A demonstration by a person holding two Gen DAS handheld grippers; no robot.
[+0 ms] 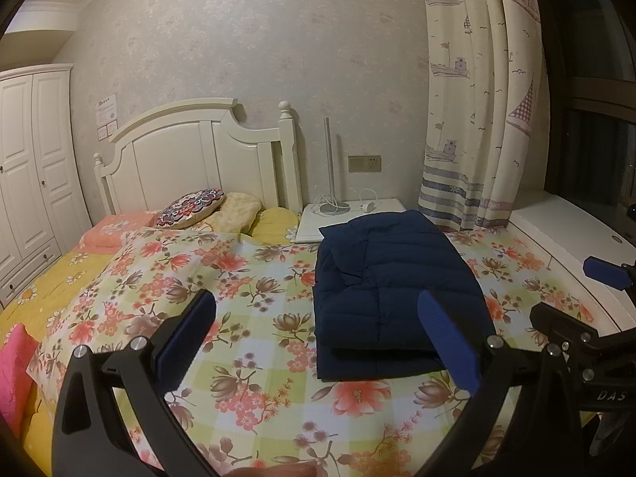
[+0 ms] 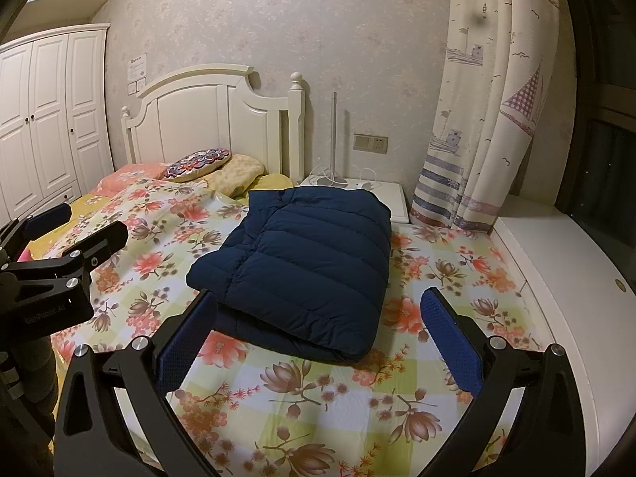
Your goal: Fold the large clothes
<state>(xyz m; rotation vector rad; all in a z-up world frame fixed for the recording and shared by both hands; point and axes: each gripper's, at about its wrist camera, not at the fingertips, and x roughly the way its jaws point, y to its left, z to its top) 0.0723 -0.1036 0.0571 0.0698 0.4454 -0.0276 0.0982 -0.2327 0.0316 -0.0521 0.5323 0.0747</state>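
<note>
My left gripper has its jaws wide apart, nothing between them, held above the floral sheet. My right gripper is the same: jaws spread, holding nothing, above the sheet at the near side of the bed.

The jacket, navy and quilted, lies folded into a thick rectangle on the sheet, toward the window side of the bed. In the left view the jacket sits just ahead of the gripper's right pad, which overlaps its near corner in the picture; I can't tell whether they touch. In the right view the left pad overlaps the jacket's near-left edge; contact unclear there too. A lower layer sticks out beneath the fold on the near side.

Each gripper shows at the edge of the other's view, both well apart.

Pillows lie by the white headboard. A nightstand with a cable stands beside the bed, just behind the jacket. Curtain on the right, wardrobe on the left.
</note>
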